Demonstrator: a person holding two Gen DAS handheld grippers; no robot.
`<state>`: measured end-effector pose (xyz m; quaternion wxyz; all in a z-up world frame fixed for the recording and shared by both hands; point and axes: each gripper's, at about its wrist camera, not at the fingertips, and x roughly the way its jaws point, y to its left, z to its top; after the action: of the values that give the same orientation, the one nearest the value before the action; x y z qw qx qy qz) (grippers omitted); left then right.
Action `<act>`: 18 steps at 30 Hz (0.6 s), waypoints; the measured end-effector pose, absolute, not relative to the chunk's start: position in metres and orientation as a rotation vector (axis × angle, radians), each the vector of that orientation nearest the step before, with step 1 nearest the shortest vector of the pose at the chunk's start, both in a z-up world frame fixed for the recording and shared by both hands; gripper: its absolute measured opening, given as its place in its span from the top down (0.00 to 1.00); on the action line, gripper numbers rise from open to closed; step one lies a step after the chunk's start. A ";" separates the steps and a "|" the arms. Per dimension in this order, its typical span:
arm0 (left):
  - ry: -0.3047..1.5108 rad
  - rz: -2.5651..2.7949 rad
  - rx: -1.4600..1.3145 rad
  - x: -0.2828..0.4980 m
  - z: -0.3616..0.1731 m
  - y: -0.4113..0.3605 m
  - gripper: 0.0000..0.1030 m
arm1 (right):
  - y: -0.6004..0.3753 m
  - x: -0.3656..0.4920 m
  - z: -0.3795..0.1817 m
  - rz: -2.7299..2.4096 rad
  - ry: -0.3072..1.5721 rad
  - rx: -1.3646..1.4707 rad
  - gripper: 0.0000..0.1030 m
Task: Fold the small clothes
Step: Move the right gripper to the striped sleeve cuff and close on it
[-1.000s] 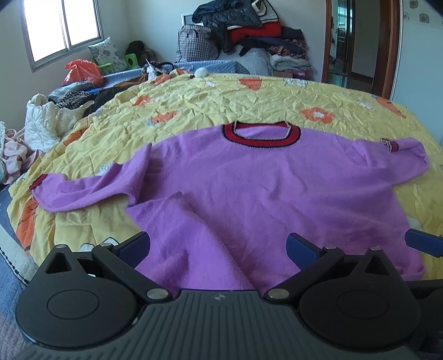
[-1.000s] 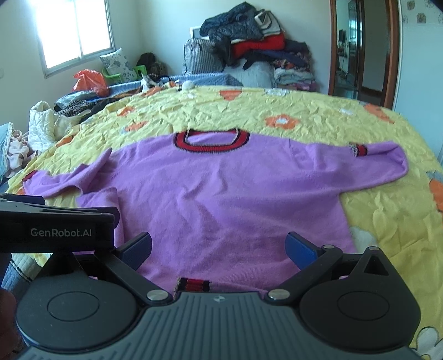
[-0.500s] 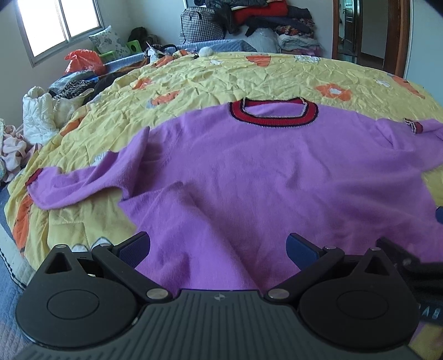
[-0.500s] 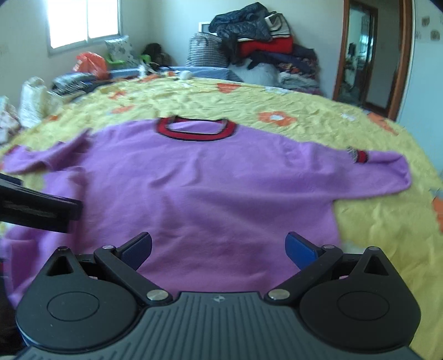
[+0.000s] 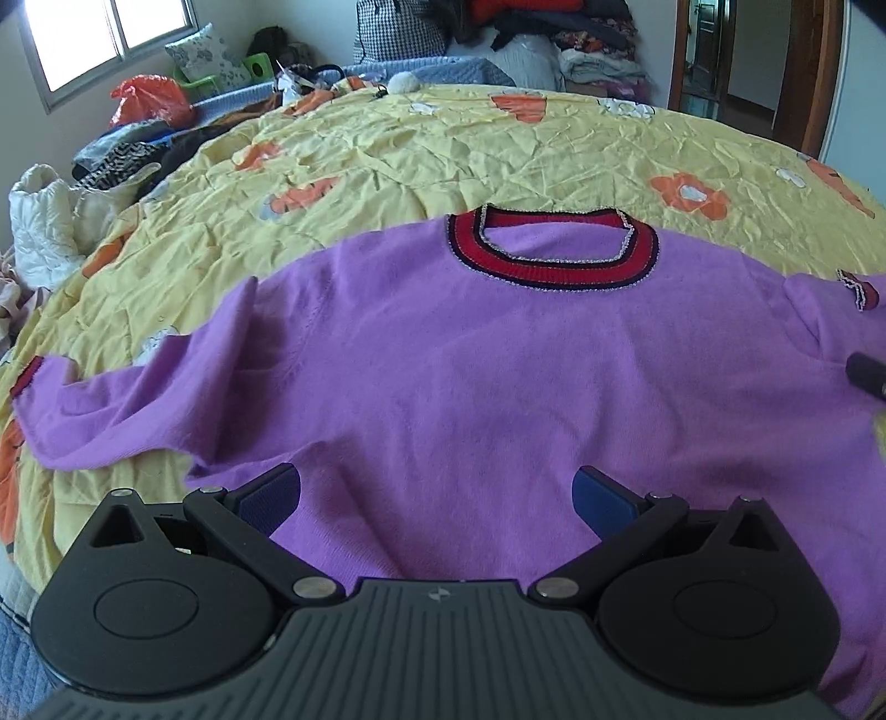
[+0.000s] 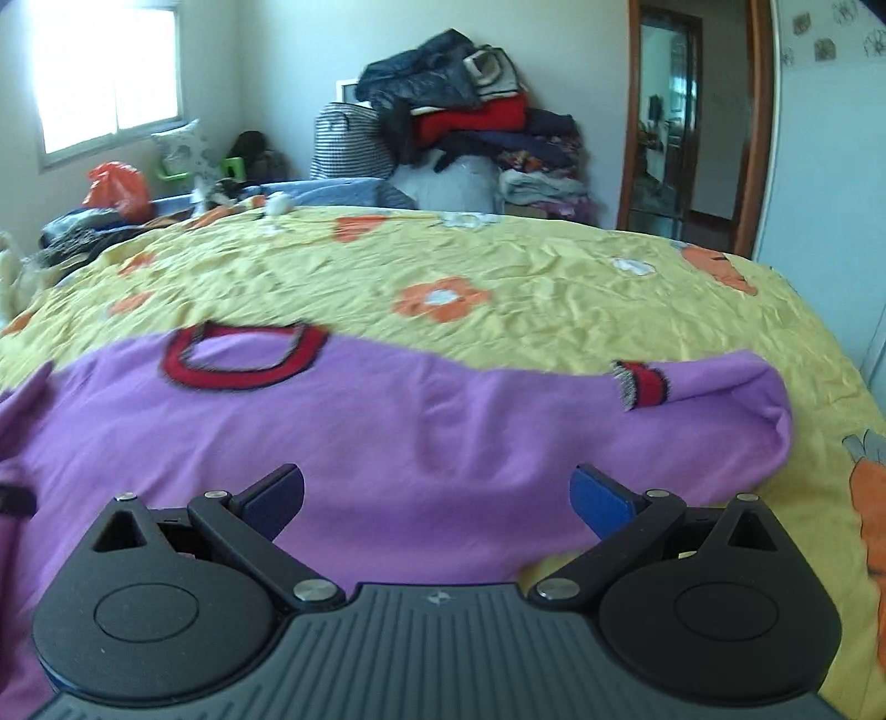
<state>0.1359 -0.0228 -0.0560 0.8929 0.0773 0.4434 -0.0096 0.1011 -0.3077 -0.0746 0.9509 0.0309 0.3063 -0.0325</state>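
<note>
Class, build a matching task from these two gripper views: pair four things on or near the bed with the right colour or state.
Things:
1. knitted sweater
2. ribbed neckband
3. quilted bedspread
4. plastic bag by the window

Colours or states:
A. yellow with orange flowers
B. orange, crumpled
C. purple, spread flat
D. red with dark edging

Pairs: 1-C, 2-D, 3-A, 4-B

I see a yellow bedspread [image 6: 554,277] with orange flowers on the bed. Behind it a pile of clothes [image 6: 470,127] leans on the wall beside a checked bag [image 5: 398,25]. An orange plastic bag [image 5: 149,99] lies under the window [image 5: 105,39].
</note>
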 end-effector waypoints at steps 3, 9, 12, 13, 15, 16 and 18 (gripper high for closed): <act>0.946 -0.014 0.136 0.149 -0.058 -0.025 0.00 | -0.329 0.120 -0.074 -0.097 0.617 0.037 0.00; 0.972 -0.004 0.136 0.170 -0.062 -0.034 0.00 | -0.360 0.149 -0.079 -0.132 0.621 -0.104 0.00; 0.958 -0.013 0.144 0.170 -0.063 -0.036 0.00 | -0.375 0.159 -0.084 -0.148 0.614 -0.167 0.00; 0.946 -0.019 0.149 0.169 -0.063 -0.035 0.00 | -0.381 0.162 -0.086 -0.168 0.620 -0.175 0.00; 0.933 -0.043 0.160 0.166 -0.068 -0.034 0.00 | -0.394 0.165 -0.089 -0.195 0.613 -0.175 0.00; 0.936 -0.047 0.166 0.165 -0.072 -0.033 0.00 | -0.401 0.165 -0.089 -0.183 0.607 -0.163 0.00; 0.953 -0.061 0.163 0.163 -0.079 -0.029 0.00 | -0.414 0.166 -0.091 -0.169 0.600 -0.119 0.00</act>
<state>0.1628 -0.0290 -0.0789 0.8849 0.0783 0.4582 -0.0293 0.1663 -0.4136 -0.0915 0.9501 -0.0584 0.2951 -0.0829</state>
